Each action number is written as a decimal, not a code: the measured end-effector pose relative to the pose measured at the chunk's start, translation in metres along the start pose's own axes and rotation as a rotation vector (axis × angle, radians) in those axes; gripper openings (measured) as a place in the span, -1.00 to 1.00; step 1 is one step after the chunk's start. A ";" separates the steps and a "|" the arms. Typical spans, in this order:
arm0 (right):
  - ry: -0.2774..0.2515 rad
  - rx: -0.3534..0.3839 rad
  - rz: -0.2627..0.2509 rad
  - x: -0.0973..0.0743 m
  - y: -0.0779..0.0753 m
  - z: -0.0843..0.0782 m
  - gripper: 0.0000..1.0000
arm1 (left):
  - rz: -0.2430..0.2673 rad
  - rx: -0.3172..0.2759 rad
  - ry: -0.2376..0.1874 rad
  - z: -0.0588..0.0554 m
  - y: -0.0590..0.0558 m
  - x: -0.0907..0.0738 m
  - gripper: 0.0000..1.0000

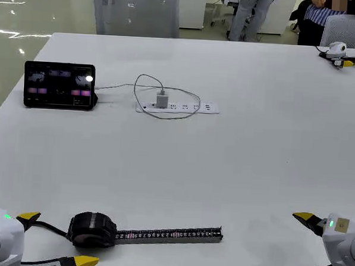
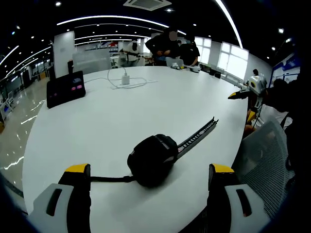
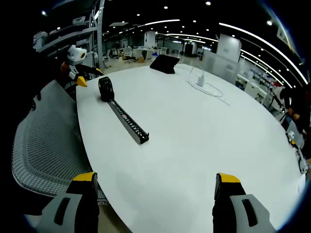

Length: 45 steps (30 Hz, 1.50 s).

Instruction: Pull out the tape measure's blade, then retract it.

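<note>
figure: the bench with the blade out. a black, rounded tape measure case (image 1: 92, 228) lay near the front edge of the white bench (image 1: 223, 165), towards its left side. its dark, white-numbered steel blade (image 1: 169, 235) was drawn part-way out and lay flat along that edge. the long axis ran left to right: case at the left, hooked end at the right, pointing towards the right gripper (image 1: 296, 248). a thin black wrist strap (image 1: 50, 227) trailed from the case towards the left gripper (image 1: 56, 240).

the left gripper was plainly the nearer. its yellow-tipped jaws stood wide open and held nothing. in the left gripper view the case sat just ahead of them, centred in the gap and apart from both tips, with the blade leading away up and to the right. the right gripper's jaws were likewise wide open and empty. in the right gripper view the blade's end lay well apart, ahead and to the left, with the case beyond it.

judgement: the pull-out looked done, with the retraction not yet made. the left jaws would need to close across the case, square to the blade's axis. the case looked smooth and rounded, so it might twist in the grip. a black tablet (image 1: 60, 85) and a white power strip (image 1: 177, 107) stood well apart, farther back.
</note>
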State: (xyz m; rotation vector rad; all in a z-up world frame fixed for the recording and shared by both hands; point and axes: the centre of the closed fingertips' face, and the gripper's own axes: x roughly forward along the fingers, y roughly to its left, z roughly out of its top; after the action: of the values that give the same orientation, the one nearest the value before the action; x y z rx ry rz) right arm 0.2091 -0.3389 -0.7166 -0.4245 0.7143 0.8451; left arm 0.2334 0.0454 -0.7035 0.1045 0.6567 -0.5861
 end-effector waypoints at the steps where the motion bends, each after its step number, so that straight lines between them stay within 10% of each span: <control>1: 0.001 -0.001 0.003 0.000 0.000 0.001 0.98 | -0.005 -0.006 -0.002 0.001 -0.002 0.000 0.98; 36: 0.062 -0.138 0.116 0.018 -0.006 0.037 0.98 | 0.271 -0.166 -0.082 0.005 0.015 0.023 0.98; 43: 0.072 -0.149 0.106 0.021 -0.012 0.038 0.98 | 0.258 -0.175 -0.067 -0.002 0.006 0.037 0.98; 45: 0.072 -0.158 0.111 0.023 -0.011 0.040 0.98 | 0.260 -0.152 -0.121 0.007 0.006 0.039 0.98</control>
State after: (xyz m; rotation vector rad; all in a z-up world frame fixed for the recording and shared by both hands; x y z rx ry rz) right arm 0.2447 -0.3089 -0.7048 -0.5630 0.7455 0.9993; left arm 0.2656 0.0298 -0.7217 0.0110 0.5575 -0.2883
